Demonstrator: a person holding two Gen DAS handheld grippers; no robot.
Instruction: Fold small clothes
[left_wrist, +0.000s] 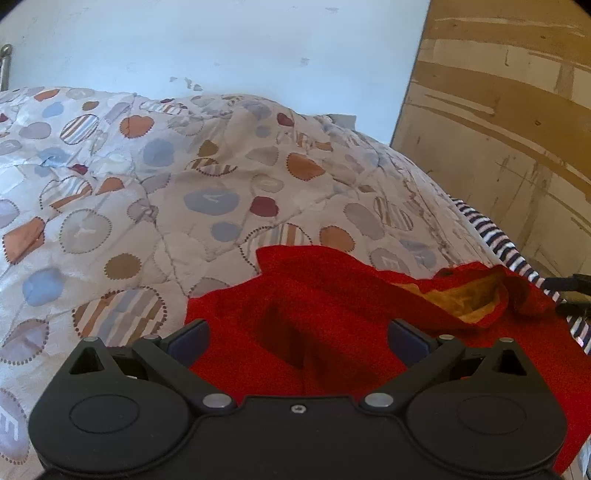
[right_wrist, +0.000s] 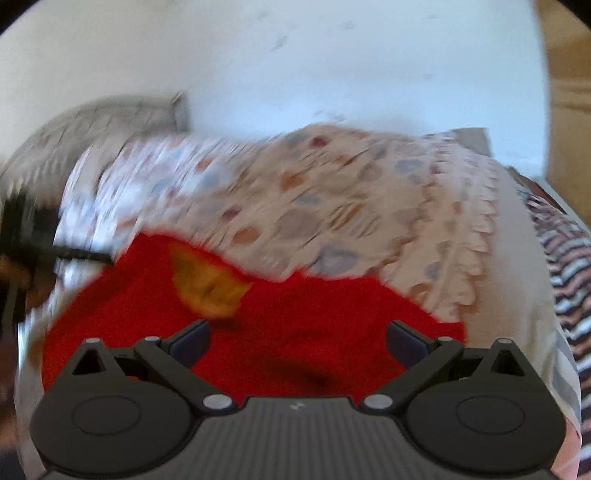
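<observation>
A small red garment (left_wrist: 332, 302) with an orange-yellow lining (left_wrist: 465, 299) lies crumpled on a patterned quilt (left_wrist: 147, 184). My left gripper (left_wrist: 297, 338) is open just above its near part, jaws spread wide with nothing between them. In the right wrist view the same red garment (right_wrist: 295, 332) lies under my right gripper (right_wrist: 297, 338), which is also open and empty; the orange patch (right_wrist: 207, 288) shows left of centre. This view is blurred by motion. The other gripper's black tips show at the right edge of the left wrist view (left_wrist: 572, 291).
The quilt covers a bed against a white wall (left_wrist: 221, 44). A striped cloth (left_wrist: 498, 240) lies along the bed's right edge, beside a wooden panel (left_wrist: 517, 129). A frilled edge of the quilt (right_wrist: 461, 240) shows in the right wrist view.
</observation>
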